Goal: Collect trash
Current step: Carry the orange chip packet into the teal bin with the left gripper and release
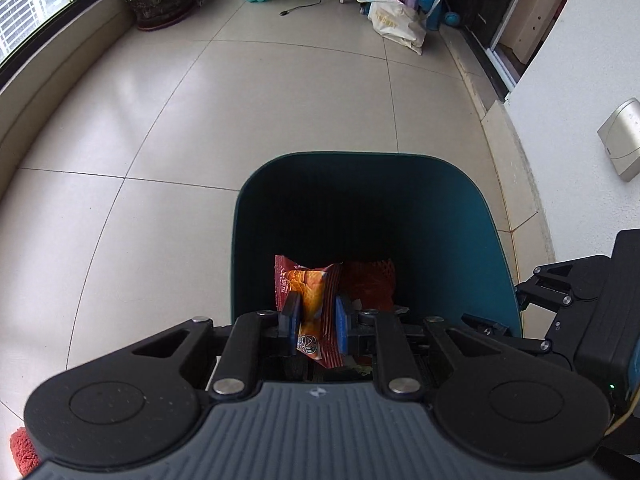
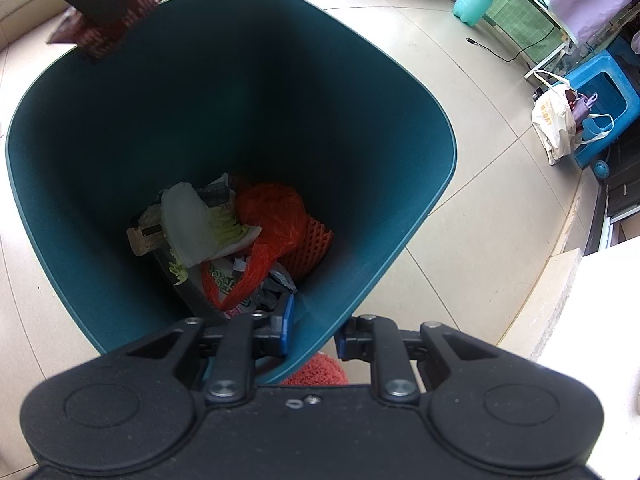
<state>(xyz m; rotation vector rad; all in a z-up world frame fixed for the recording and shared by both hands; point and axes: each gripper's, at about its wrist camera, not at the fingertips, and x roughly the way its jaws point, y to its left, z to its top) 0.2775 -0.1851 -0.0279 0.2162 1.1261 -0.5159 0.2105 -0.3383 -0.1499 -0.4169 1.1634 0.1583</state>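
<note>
The snack wrapper (image 1: 316, 312) is a crinkled foil packet, red along its borders with an orange printed panel and a small round logo near its lower end; it is folded lengthwise into a ridge. Its long axis runs roughly upright in the left wrist view, top corner pointing up and away over the bin's mouth, lower end hanging down between the fingers. The left gripper (image 1: 316, 320) is clamped on the wrapper, its blue pads (image 1: 341, 328) pressing both sides of the packet. From the right wrist view the same wrapper (image 2: 100, 36) shows at the far left rim of the bin, held above the edge. The bin (image 2: 360, 120) is a deep teal plastic tub with a rounded square rim, standing on the pale tiled floor (image 1: 200, 120). At its bottom lie a cabbage leaf (image 2: 192, 220), an orange plastic bag (image 2: 276, 212), orange foam netting (image 2: 312, 244) and other crumpled wrappers. The right gripper (image 2: 312, 332) straddles the bin's near rim, one finger inside and one outside; whether it presses the wall I cannot tell. A red fuzzy cloth (image 2: 316, 372) lies on the floor just beside the bin's near edge.
</note>
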